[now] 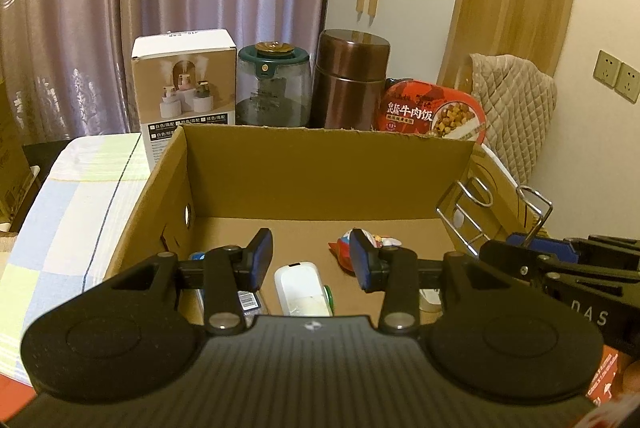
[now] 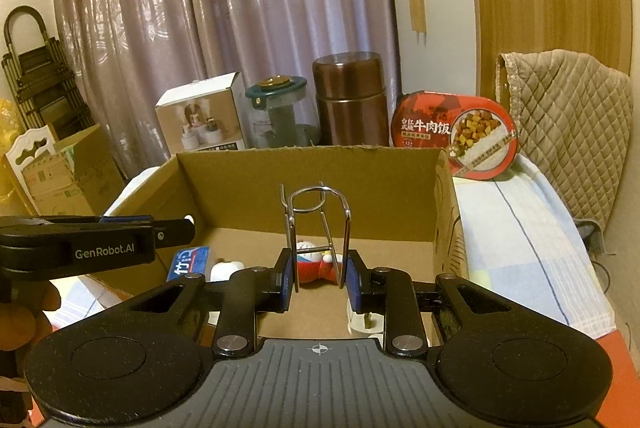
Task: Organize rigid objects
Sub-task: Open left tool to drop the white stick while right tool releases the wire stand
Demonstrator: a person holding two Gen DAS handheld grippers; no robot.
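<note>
Both grippers pointed forward and downward over an open cardboard box [image 1: 320,168] on a checked cloth [image 1: 76,196]. Right gripper [image 2: 319,278] clenched on a wire rack [image 2: 318,228], pads pressing its two upright legs, rack standing upright above the box floor near the right wall. Left gripper [image 1: 312,260] hung over the box's near side with nothing between its fingers [image 1: 260,258]; the gap looked wide, yet the jaws stood nearly as closed as they go. Left view alone showed a white case [image 1: 298,288] lying on the box floor below the left gripper, and two wall sockets [image 1: 616,76]. Right view alone showed a blue packet [image 2: 188,262], a folded stepladder [image 2: 36,68] and more cartons [image 2: 60,172] at far left. A red-and-white toy [image 2: 316,266] lay on the floor in both. Behind the box: white carton [image 1: 184,92], glass jar [image 1: 274,88], brown canister [image 1: 350,80], red meal tub [image 2: 456,132] printed "牛肉饭". Left gripper's side read "GenRobot.AI"; the right's read "DAS".
</note>
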